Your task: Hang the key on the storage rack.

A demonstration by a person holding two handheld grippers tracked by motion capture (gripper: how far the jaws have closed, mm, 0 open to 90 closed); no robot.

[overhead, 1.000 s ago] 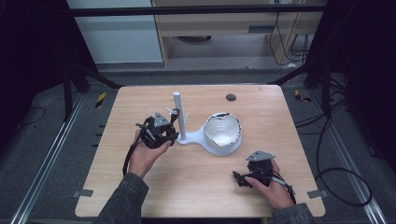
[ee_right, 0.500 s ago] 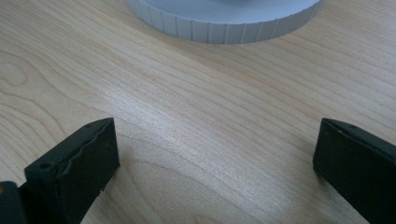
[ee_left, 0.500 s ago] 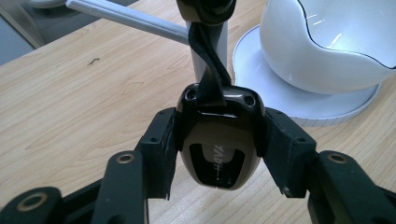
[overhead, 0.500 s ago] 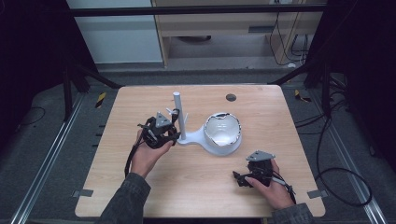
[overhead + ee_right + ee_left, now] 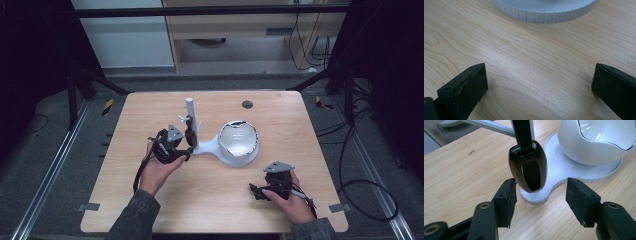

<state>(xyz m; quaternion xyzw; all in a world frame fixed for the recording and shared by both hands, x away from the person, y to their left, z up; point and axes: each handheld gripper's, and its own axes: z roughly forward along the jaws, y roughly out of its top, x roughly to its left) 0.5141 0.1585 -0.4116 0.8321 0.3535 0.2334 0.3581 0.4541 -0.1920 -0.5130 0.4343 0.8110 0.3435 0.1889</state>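
Left hand-held gripper point(image 5: 186, 142): jaws just opening, now apart, nothing pressed. Right hand-held gripper point(image 5: 256, 190): jaws wide, held low, forearm resting.

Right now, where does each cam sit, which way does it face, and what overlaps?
High view: above the person's side, facing forward and down on the table; forearms, both hands.
Left gripper view: on the left hand-held gripper, jaws open, just opening, around a hanging black earcup.
Right gripper view: on the right hand-held gripper, low over bare wood; open jaws.
Shared: the white stand.
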